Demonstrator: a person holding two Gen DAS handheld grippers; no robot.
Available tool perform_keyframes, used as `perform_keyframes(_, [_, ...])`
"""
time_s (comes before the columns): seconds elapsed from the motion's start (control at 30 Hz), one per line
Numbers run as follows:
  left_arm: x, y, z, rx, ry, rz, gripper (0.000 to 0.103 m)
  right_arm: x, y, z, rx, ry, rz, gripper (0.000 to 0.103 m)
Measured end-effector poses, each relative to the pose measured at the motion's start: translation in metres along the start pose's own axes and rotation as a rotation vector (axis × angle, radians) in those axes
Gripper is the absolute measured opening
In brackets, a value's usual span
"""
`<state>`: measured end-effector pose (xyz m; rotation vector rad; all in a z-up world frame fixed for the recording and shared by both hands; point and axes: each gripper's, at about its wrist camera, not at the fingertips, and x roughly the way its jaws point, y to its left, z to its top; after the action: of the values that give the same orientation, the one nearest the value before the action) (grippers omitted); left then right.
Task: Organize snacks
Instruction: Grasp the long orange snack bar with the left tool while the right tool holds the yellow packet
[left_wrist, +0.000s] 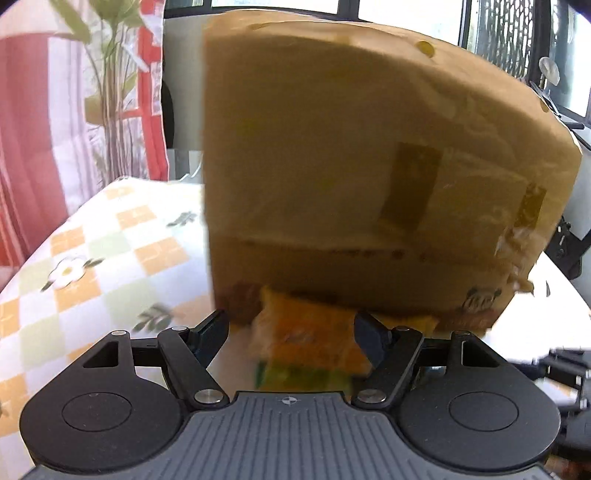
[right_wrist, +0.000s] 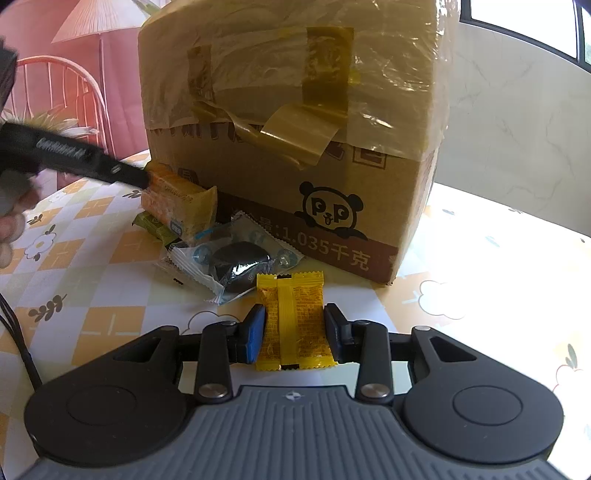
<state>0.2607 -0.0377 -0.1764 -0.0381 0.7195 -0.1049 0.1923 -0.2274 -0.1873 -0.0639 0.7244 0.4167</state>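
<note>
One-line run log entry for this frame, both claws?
left claw: open around orange snack pack | right claw: closed on yellow sachet | cardboard box: behind snacks

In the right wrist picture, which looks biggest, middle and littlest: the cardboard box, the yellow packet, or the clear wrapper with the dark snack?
1. Brown cardboard box with panda print, by far.
2 and 3. Yellow foil snack packet and clear plastic wrapper holding a dark round snack look alike; the packet is nearer the camera, so I can't rank them.

Checked floral tablecloth (right_wrist: 92, 236); red chair (right_wrist: 55, 74); sunlit window (right_wrist: 517, 26); marble wall (right_wrist: 517, 122).
</note>
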Motion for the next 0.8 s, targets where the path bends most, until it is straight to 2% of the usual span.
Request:
perform_keyframes(0.2, [0.030, -0.017, 0.016, -0.062, 0.042, 0.083, 0.078, 0.000, -0.001, 0.000, 0.003, 0.000, 0.003, 0.037])
perform_keyframes(0.3, [0.038, -0.019, 0.014, -0.085, 0.062, 0.101, 0.082, 0.000, 0.000, 0.000, 0.002, 0.000, 0.002, 0.037])
perform_keyframes(0.43, [0.038, -0.015, 0.006, -0.102, 0.084, 0.097, 0.083, 0.000, 0.000, 0.000, 0.005, 0.000, 0.003, 0.037])
perform_keyframes(0.63, [0.034, 0.008, -0.016, -0.143, 0.193, 0.098, 0.083, 0.000, -0.001, 0.000, 0.005, 0.000, 0.003, 0.037])
perform_keyframes(0.8, [0.016, 0.027, -0.033, -0.137, 0.183, 0.070, 0.083, 0.000, 0.000, 0.000, 0.004, 0.000, 0.003, 0.037])
